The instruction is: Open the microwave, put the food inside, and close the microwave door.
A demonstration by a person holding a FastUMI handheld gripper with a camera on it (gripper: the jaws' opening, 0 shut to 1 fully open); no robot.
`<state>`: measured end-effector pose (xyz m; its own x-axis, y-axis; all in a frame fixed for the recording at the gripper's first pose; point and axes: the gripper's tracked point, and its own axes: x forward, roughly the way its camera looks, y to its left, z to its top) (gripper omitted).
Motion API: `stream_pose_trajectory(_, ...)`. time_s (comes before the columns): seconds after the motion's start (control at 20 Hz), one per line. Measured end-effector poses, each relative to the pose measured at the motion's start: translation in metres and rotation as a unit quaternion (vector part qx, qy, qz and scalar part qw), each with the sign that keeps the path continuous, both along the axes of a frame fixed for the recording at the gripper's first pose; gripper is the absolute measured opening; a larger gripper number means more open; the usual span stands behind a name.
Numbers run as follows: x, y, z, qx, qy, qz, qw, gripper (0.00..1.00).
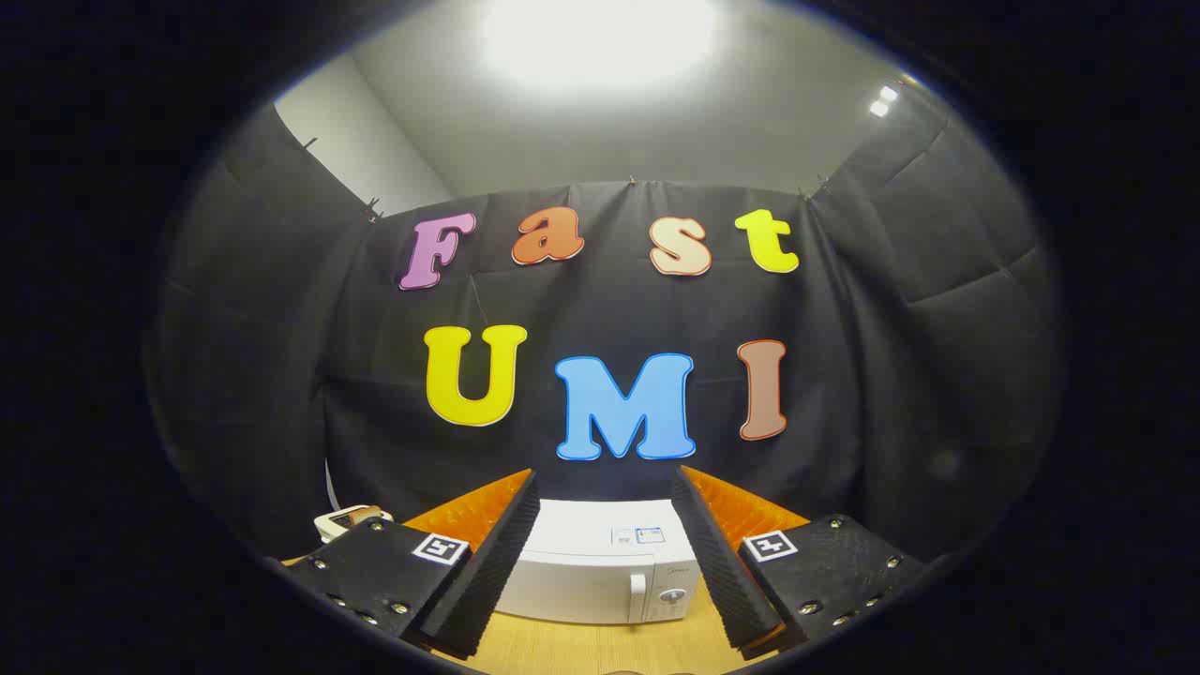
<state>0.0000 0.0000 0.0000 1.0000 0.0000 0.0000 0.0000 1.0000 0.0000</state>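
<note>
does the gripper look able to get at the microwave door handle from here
Probably yes: the gripper is open, and the shut microwave sits beyond its fingers with its handle facing them and bare table between.

Microwave (pixel 600 572) stickers and brand mark too small to read.

The scene is seen from a fisheye camera mounted on the gripper (pixel 605 553), looking forward along its two spread fingers. It is aimed level at the far cloth wall (pixel 844 375), with the ceiling (pixel 600 141) taken in above. The closed microwave (pixel 600 572) is viewed front-on between the fingers, from some way back across the wooden table (pixel 600 647).
</note>
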Motion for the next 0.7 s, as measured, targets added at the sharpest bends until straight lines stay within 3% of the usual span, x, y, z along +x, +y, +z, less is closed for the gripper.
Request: stream_pose_trajectory(0.7, -0.0052, 0.007, 0.0023, -0.01, -0.01, 0.009, 1.0, 0.92)
